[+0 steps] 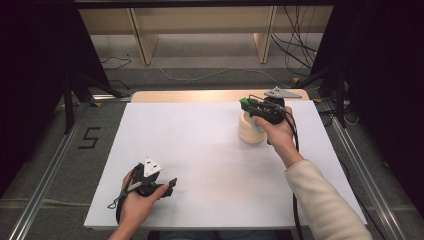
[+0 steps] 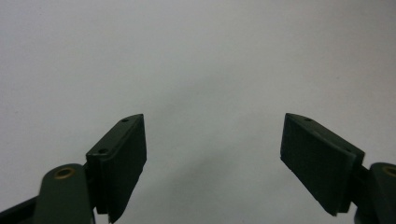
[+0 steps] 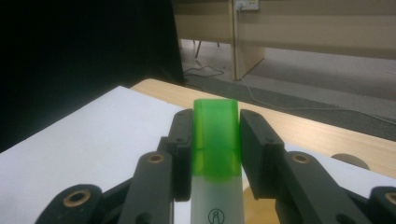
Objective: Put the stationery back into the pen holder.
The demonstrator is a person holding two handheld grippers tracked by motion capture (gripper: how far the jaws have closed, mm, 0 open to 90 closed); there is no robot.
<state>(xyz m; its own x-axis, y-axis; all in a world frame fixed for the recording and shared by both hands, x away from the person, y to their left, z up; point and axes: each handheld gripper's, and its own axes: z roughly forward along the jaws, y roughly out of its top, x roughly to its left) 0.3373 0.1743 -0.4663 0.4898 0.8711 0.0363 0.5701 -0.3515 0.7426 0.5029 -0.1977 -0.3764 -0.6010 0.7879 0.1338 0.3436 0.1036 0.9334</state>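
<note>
A highlighter with a green cap (image 3: 216, 135) and a pale body sits between the jaws of my right gripper (image 3: 215, 140), which is shut on the cap. In the high view the right gripper (image 1: 246, 103) hovers at the back right of the table, the green cap (image 1: 244, 101) sticking out to the left. Just below it stands a beige round holder (image 1: 250, 134); the pen's pale body slants down over it, and whether it is inside I cannot tell. My left gripper (image 1: 171, 184) rests near the front left. Its jaws (image 2: 212, 158) stand wide apart over bare white surface.
A white sheet (image 1: 200, 150) covers most of the table, with a wooden strip (image 1: 190, 95) showing at the back edge. Beyond it are pale shelving legs (image 1: 142, 47) and loose cables (image 1: 210, 74) on the floor. Dark stands flank both sides.
</note>
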